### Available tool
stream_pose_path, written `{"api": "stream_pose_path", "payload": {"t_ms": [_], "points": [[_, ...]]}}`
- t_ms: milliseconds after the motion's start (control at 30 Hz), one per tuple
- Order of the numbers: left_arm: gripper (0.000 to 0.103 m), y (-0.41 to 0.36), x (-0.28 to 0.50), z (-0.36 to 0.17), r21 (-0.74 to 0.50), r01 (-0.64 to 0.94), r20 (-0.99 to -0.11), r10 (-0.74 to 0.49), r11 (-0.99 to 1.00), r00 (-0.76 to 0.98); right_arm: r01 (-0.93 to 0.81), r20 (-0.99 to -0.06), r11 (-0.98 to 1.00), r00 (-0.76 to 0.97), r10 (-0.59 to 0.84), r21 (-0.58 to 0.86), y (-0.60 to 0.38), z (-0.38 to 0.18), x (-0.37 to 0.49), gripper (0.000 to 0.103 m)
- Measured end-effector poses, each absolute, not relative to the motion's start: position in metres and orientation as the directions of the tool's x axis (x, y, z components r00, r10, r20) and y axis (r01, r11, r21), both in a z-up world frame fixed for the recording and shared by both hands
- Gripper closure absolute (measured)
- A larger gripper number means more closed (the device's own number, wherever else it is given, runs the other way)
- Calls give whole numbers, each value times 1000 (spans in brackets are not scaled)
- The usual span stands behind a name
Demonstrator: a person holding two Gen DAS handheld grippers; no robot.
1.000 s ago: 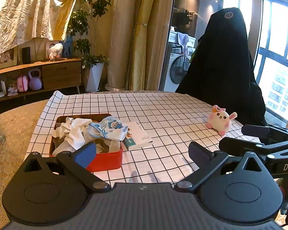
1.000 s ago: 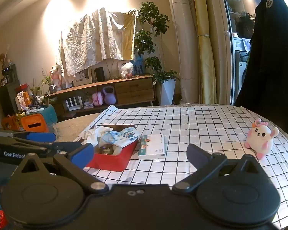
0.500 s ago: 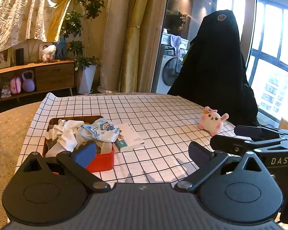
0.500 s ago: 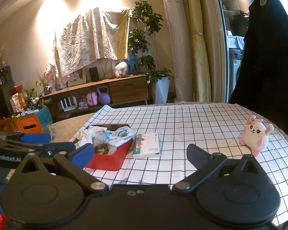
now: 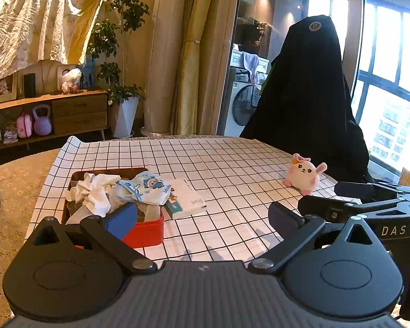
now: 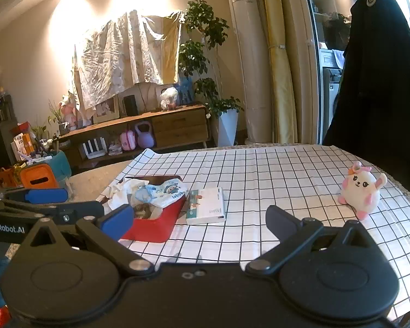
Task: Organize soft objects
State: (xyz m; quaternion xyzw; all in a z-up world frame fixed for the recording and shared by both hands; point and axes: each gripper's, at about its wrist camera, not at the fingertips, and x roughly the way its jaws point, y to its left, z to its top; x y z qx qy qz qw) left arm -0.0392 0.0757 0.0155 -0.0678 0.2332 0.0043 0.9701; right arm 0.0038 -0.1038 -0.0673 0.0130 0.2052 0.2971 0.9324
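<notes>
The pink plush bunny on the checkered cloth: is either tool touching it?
Apart. In the right wrist view the plush bunny sits alone on the checkered cloth, with bare squares between it and the open right tool; the left tool is also clear.

Background stuff: a checked cloth (image 5: 218, 164) covers the surface, with a small white box (image 5: 187, 199) lying flat on it near frame centre; wooden sideboard (image 6: 177, 125) along the back wall, purple kettlebell (image 6: 144, 135) and a pink case (image 6: 128, 141) on its lower shelf; potted plant (image 5: 123, 63) in a white pot beside it; crumpled sheet (image 6: 128, 52) hanging upper left; black coat (image 5: 309, 95) draped on the right; washing machine (image 5: 242, 106) behind it; orange bin (image 6: 39, 176) far left.
</notes>
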Motion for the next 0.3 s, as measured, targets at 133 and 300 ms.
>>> {"api": "stream_pose_path", "payload": {"t_ms": [133,300], "points": [[0,76,-39,15,-126,-47,-450,-15,991,893,-547,-377,825,740,557,145,-103,-68,3,0],[0,75,-37,13,-126,-50,-461,-13,991,887,-546,-381,825,738,557,146,-104,-70,1,0]]}}
